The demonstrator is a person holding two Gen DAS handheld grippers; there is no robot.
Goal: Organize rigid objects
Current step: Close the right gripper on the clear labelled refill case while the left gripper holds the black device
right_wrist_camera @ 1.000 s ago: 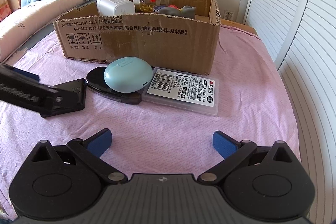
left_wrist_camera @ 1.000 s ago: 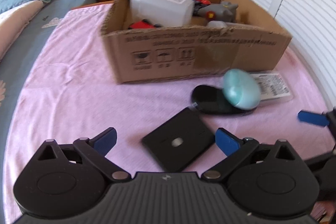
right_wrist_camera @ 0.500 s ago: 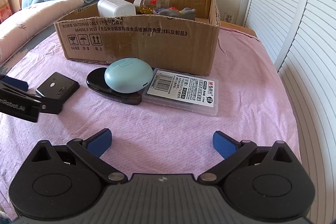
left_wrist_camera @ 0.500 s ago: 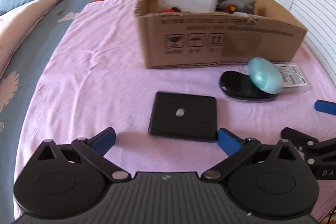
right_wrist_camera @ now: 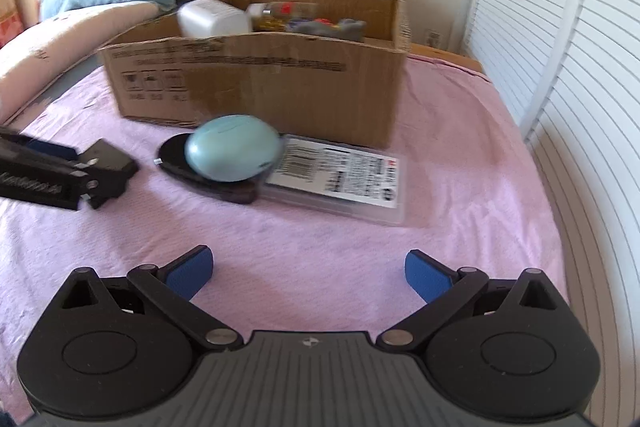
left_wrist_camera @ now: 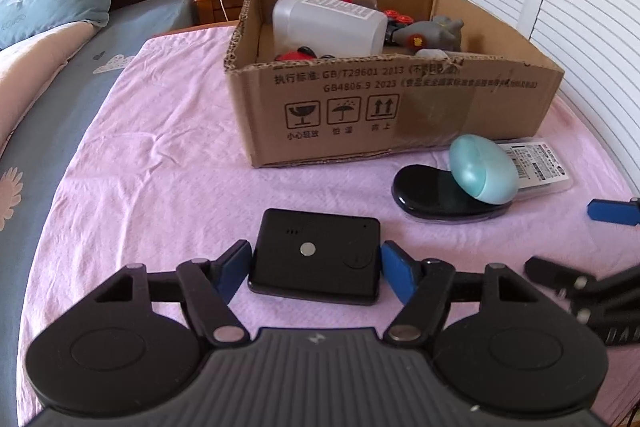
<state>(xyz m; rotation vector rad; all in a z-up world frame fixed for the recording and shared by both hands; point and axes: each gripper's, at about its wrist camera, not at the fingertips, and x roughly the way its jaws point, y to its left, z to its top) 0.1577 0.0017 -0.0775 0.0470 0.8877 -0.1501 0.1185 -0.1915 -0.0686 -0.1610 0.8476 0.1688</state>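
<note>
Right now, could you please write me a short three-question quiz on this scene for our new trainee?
1. True or false: the teal egg-shaped case lies inside the cardboard box.
2. Which thing sits between the left gripper fingers? A) black flat device B) labelled plastic case C) white jug
3. Fill in: the right gripper stands ____, holding nothing.

Key: 1 false; 2 A; 3 open.

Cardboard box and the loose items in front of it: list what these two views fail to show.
- Cardboard box: the near wall hides its lower contents in both views.
- Clear labelled case: the teal egg-shaped case partly covers it in the left view; motion blur makes its label unreadable in the right.
- Black square device: the left gripper partly blocks it in the right view.
</note>
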